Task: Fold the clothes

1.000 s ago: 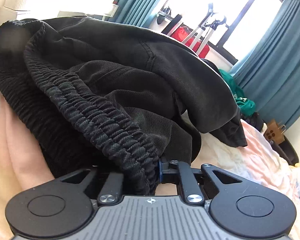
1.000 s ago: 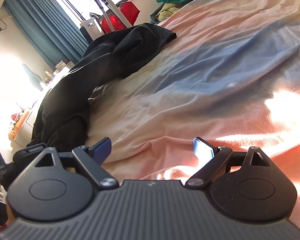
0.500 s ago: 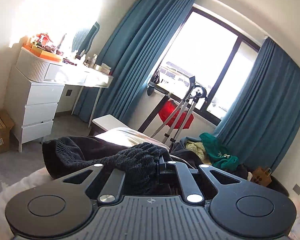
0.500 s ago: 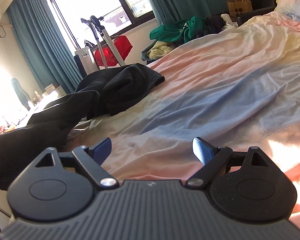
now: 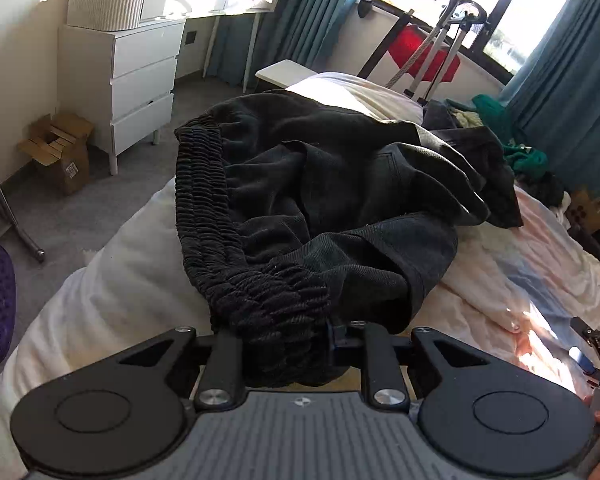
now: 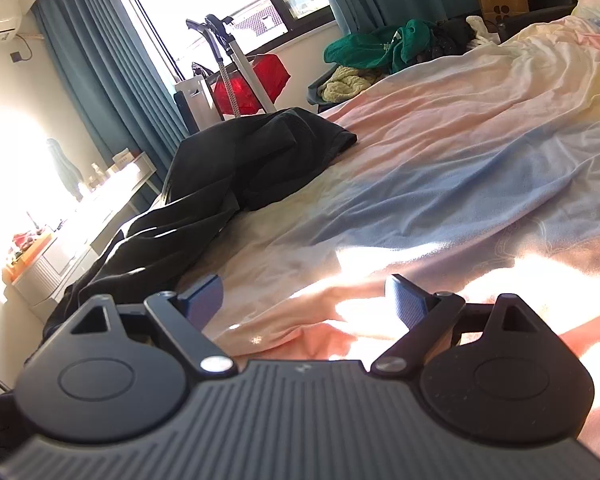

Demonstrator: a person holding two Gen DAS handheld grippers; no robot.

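Observation:
Black corduroy trousers (image 5: 340, 184) with a ribbed elastic waistband (image 5: 204, 200) lie crumpled on the bed. My left gripper (image 5: 296, 332) is shut on a bunch of that waistband, and the cloth hides its fingertips. In the right wrist view the same trousers (image 6: 236, 168) stretch from the far left towards me. My right gripper (image 6: 306, 300) hangs open low over the pastel sheet (image 6: 440, 184), to the right of the trousers, with nothing between its blue pads (image 6: 408, 304).
A white drawer chest (image 5: 120, 64) and cardboard box (image 5: 60, 152) stand on the grey floor left of the bed. Beyond the bed's far end are a red-seated exercise machine (image 6: 252, 80), a heap of green clothes (image 6: 384, 44) and teal curtains (image 5: 572, 56).
My left gripper swung up away from the trousers' bulk, then tilted back down, still holding the waistband. The right gripper stayed open and shifted its view slightly over the sheet.

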